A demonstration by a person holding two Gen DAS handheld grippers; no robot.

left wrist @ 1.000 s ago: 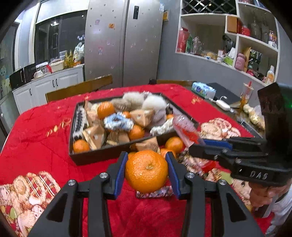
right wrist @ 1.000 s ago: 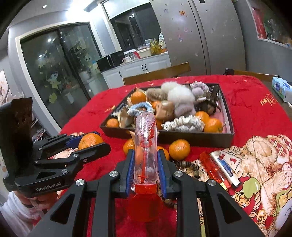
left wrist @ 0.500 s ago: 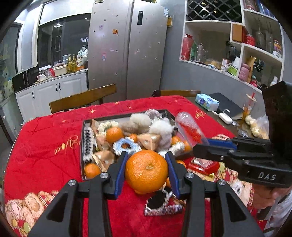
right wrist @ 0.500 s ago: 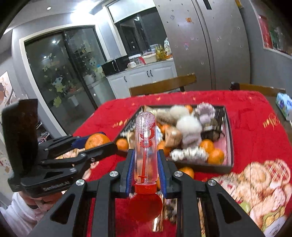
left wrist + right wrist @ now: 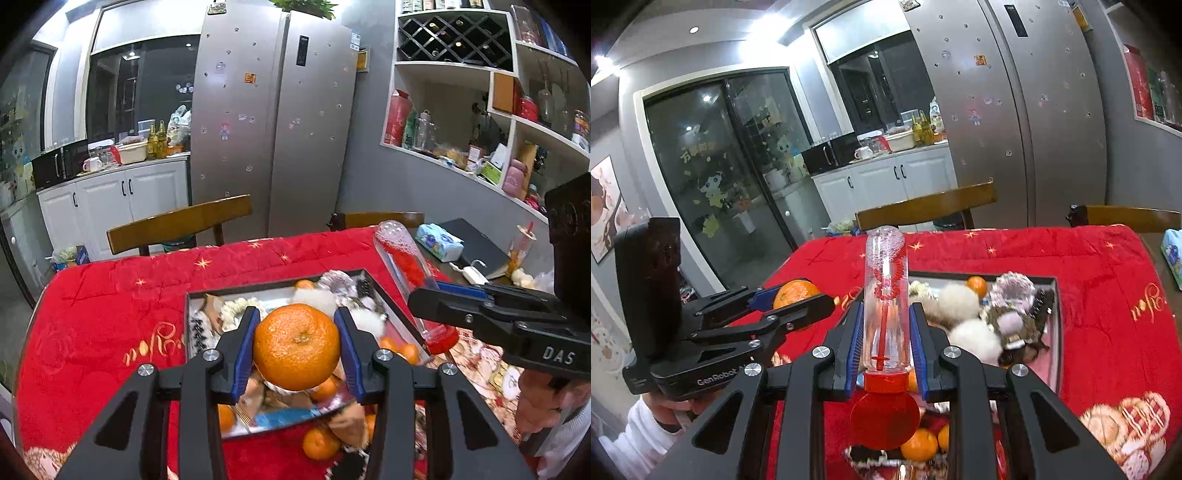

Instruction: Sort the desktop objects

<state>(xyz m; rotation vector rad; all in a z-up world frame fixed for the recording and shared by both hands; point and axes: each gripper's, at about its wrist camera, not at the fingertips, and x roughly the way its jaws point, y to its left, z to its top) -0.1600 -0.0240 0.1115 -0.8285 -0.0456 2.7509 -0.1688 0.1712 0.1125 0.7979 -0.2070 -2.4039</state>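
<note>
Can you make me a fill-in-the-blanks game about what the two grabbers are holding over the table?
1. The left gripper squeezes a round ____ fruit.
2. The right gripper holds a clear bubble tube with a ____ cap.
3. Below them, the tray sits on a ____ tablecloth.
4. Behind the table stands a silver ____ with two doors.

Missing words: orange; red; red; fridge

In the left wrist view the orange [image 5: 296, 346] hides the middle of the tray [image 5: 388, 306], and the lower frame edge cuts off the gripper arms. Shelf [image 5: 480, 173] items at upper right are too small to tell. In the right wrist view the tube [image 5: 885, 302] covers the tray's left rim.
</note>
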